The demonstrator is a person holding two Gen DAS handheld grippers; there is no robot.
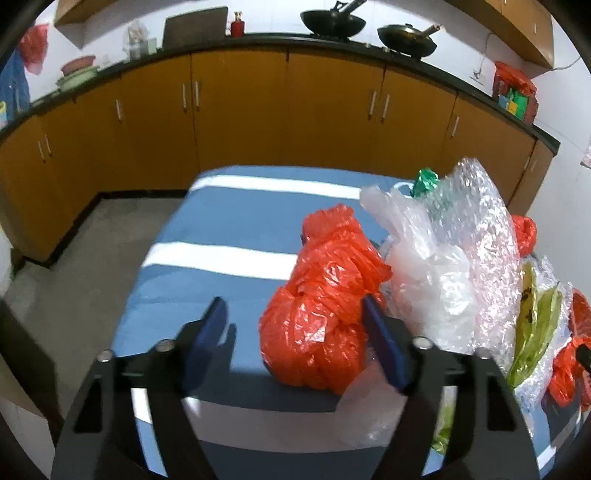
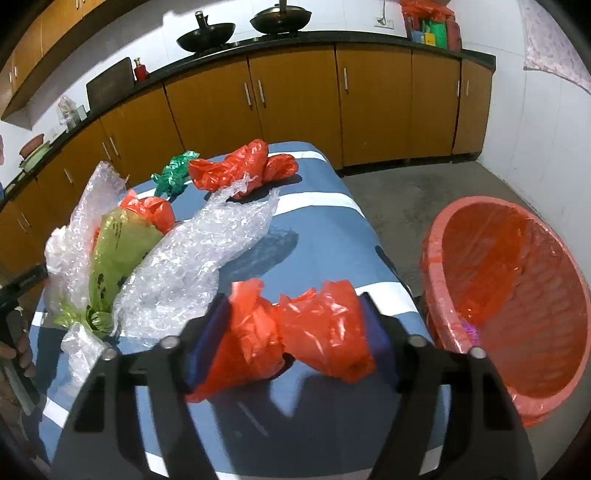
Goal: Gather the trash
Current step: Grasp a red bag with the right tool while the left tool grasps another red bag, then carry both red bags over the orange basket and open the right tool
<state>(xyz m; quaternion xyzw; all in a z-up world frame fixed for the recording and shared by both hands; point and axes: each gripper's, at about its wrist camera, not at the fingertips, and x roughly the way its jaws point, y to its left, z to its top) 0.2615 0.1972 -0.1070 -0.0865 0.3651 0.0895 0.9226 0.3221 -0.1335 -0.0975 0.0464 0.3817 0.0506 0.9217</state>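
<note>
Plastic trash lies on a blue and white striped table (image 1: 229,221). In the left wrist view my left gripper (image 1: 295,325) is open, its right finger touching a crumpled red bag (image 1: 325,314); clear bags and bubble wrap (image 1: 461,251) lie to the right. In the right wrist view my right gripper (image 2: 295,325) stands wide around a red bag (image 2: 295,328) that spans both pads, low over the table (image 2: 325,229). Bubble wrap (image 2: 199,254), a green wrapper (image 2: 118,243), a green bag (image 2: 173,173) and another red bag (image 2: 240,166) lie beyond. A red basket (image 2: 517,288) lined with red plastic stands right of the table.
Orange kitchen cabinets (image 1: 240,110) under a dark counter with woks (image 1: 332,22) run behind the table. Grey floor (image 2: 424,192) lies between table and cabinets. The other gripper and the hand holding it show at the left edge of the right wrist view (image 2: 14,295).
</note>
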